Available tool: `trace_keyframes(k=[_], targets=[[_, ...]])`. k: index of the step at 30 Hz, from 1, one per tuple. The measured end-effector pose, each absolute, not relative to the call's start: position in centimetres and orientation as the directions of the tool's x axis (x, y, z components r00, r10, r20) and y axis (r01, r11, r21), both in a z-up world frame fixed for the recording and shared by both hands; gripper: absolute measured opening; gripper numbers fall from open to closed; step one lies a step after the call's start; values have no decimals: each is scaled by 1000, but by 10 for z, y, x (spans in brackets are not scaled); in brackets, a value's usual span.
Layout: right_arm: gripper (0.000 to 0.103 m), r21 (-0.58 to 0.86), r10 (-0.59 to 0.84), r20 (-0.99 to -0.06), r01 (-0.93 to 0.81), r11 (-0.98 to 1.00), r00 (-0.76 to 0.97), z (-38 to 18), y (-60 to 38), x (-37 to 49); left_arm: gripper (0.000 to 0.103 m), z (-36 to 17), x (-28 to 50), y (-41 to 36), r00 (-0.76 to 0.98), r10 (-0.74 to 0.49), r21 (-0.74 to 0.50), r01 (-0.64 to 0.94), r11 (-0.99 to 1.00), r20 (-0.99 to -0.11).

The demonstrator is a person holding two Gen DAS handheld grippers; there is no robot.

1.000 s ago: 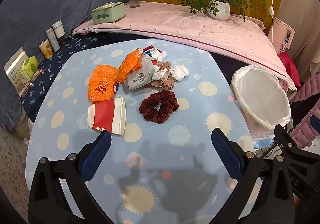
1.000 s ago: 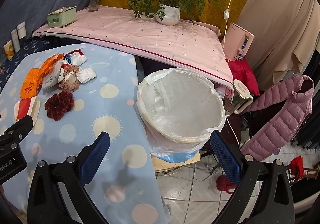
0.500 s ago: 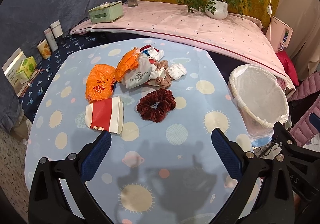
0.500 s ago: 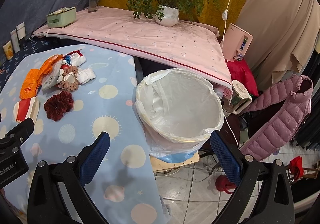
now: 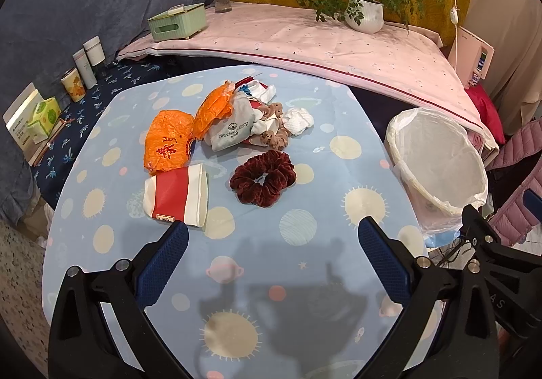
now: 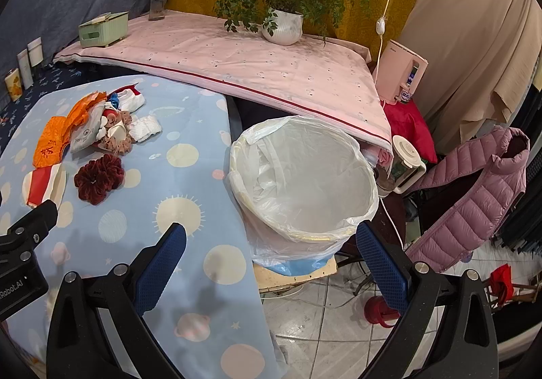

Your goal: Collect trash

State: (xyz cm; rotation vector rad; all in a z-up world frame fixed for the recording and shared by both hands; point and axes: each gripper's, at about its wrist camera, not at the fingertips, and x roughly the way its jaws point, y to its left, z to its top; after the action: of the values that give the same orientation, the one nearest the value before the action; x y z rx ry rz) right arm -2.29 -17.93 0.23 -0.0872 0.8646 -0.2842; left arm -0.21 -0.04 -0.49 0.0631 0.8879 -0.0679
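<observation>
Much of the heap near the table's (image 5: 305,277) far edge is tangled together: under the white printed pouch (image 5: 232,128) and the orange wrapper (image 5: 166,145) smaller scraps overlap, and what each one is cannot be made out. A crumpled white tissue (image 5: 298,121) lies at the heap's right side. Nearer the middle, a flattened red-and-white paper cup (image 5: 176,197) lies on its side, with a dark red scrunchie (image 5: 262,177) just beside it. The bin (image 6: 305,175), lined with a clear bag, stands off the table's right edge, its base hidden. The left gripper (image 5: 272,253) hangs over the bare near half of the table, fingers spread and holding nothing; the right gripper (image 6: 271,253) is likewise spread wide and unladen, straddling the table's right edge and the bin.
</observation>
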Motion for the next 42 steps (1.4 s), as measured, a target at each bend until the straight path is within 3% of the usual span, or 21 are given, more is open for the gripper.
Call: trace_keyframes(k=[42], targets=[[96, -191, -294, -732, 229, 955, 615, 7, -190, -27, 96, 1, -3, -10, 640, -66, 35, 143, 989, -766]])
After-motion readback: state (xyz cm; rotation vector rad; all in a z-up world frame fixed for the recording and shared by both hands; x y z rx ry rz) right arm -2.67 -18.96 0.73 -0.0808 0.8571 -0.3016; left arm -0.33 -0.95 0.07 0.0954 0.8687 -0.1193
